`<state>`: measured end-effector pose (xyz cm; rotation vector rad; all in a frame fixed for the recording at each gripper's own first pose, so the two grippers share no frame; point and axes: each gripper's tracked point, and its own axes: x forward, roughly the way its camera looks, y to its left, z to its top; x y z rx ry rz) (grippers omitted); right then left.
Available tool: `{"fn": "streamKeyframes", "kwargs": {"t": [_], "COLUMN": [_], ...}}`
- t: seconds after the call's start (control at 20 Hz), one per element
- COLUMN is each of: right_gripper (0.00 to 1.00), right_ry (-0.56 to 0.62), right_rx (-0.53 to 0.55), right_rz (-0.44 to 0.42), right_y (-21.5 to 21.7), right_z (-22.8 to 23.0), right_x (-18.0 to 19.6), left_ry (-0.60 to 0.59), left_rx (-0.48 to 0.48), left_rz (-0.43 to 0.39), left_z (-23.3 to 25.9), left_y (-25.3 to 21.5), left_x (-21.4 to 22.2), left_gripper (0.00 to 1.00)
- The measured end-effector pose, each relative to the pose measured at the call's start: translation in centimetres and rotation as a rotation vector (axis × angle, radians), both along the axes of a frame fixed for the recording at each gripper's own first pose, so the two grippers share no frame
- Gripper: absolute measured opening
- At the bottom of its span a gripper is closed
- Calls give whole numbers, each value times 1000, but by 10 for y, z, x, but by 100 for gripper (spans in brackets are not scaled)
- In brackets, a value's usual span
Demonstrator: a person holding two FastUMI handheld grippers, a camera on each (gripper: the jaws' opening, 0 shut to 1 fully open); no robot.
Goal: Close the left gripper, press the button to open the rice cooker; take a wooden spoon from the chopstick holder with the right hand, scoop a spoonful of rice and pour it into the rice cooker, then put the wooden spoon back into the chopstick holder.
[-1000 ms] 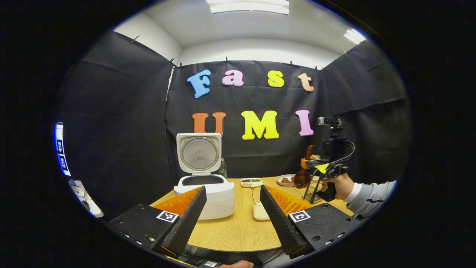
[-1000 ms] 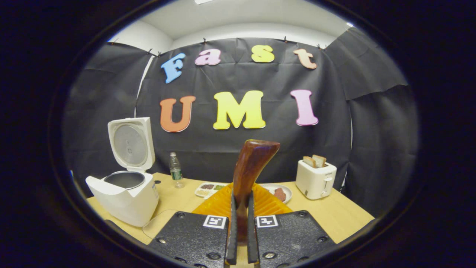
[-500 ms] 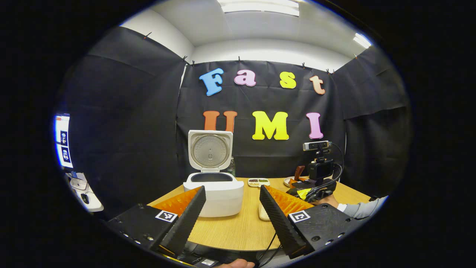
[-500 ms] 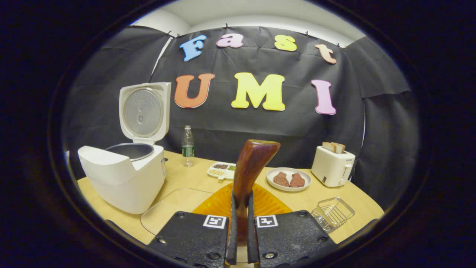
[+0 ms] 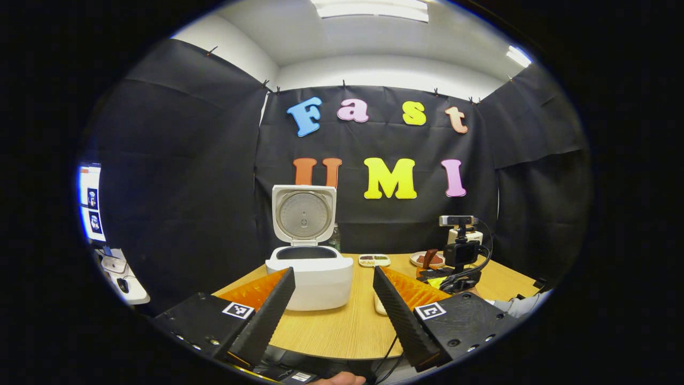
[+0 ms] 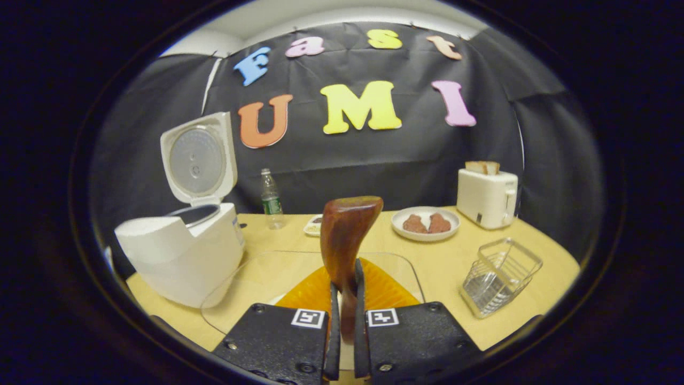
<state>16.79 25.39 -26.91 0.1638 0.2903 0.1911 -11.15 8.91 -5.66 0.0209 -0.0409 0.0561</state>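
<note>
Spoon [image 6: 346,235] gripped by right tongs [image 6: 343,342], cooker [image 6: 184,251] lid already up (left tongs [image 5: 334,310] idle, open); scooping rice comes next

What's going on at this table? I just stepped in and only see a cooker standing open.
A person is working with a handheld gripper in each hand. The right gripper has its fingers shut on a wooden spoon, bowl end up, over a clear container on the table. The rice cooker sits with its lid up; the wire chopstick holder stands to the right. The left gripper is open, holding nothing, pointed toward the cooker.
</note>
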Motion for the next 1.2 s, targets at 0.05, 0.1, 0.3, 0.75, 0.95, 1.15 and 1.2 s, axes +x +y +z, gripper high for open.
{"fn": "streamKeyframes", "kwargs": {"t": [0.05, 0.1, 0.3, 0.75, 0.95, 1.15, 1.2], "right_gripper": [16, 16, 16, 11, 10, 10, 10], "right_ry": [19, 33, 91, 130, 132, 137, 135], "right_rx": [56, 92, 158, 435, 597, 849, 911], "right_rz": [15, 33, 102, 26, 3, -8, -7], "right_y": [9, 18, 42, -1, -18, -37, -41], "right_z": [-3, -5, -7, 10, 22, 37, 42], "right_x": [-6, -8, -7, 1, 0, -2, -2], "left_ry": [2, 8, 27, 23, 29, 26, 26], "left_rx": [-5, -13, -16, -6, 0, 42, 51], "left_rz": [11, 20, 39, 39, 40, 30, 27], "left_z": [0, -1, -8, -11, -14, -12, -11], "left_y": [3, 6, 10, 11, 9, 2, 1], "left_x": [1, 4, 2, 0, 3, 1, 1], "left_gripper": [94, 94, 94, 94, 94, 94, 94]}}
